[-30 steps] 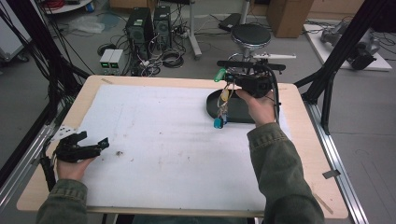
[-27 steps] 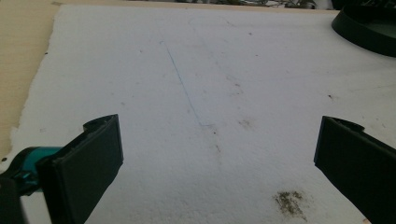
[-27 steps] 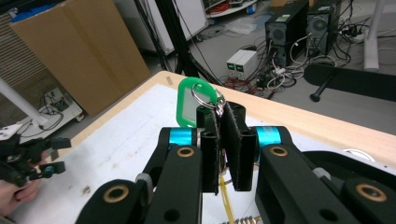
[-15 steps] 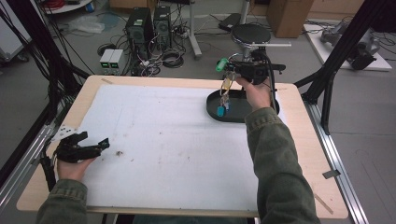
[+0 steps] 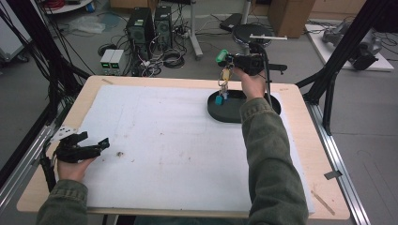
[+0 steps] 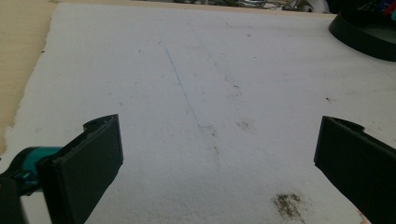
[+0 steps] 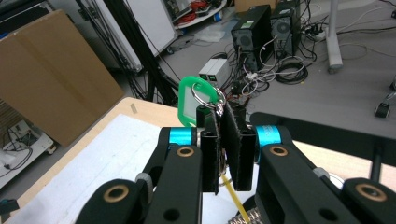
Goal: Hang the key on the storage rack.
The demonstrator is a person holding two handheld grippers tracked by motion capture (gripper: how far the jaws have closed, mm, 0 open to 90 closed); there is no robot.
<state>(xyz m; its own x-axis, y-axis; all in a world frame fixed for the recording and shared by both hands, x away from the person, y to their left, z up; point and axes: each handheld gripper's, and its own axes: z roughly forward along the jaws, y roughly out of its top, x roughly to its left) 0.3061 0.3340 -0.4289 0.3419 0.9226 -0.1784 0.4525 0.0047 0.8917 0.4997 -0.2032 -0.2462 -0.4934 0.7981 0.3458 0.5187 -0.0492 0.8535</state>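
Over the far right of the table [image 5: 300, 154], my right gripper [image 5: 226, 59] is raised above the black tray [image 5: 224, 112], and its jaws are pressed together on a bunch of keys [image 5: 223, 80]. From the right gripper view, the two black pads [image 7: 239, 144] are clamped tight with hardly a gap, and the green key tag [image 7: 196, 100] and its metal ring [image 7: 205, 95] stick up just past their tips. From the high view, the rest of the bunch hangs down from the jaws: a yellowish piece near the top and a small blue tag [image 5: 218, 100] at the bottom, dangling over the near-left edge of the tray. I cannot tell whether that lowest tag touches the tray or hangs just clear of it. My right hand [image 5: 251, 84] wraps the gripper's body, with the sleeve running back toward me across the white mat [image 5: 164, 140]. Down at the near left corner, my left gripper [image 5: 94, 146] rests low at the mat's edge in my left hand [image 5: 72, 166]. Its jaws stand wide apart with nothing between them; the left gripper view looks between them at bare, scuffed mat, with the tray far off at the upper right [image 6: 369, 32].
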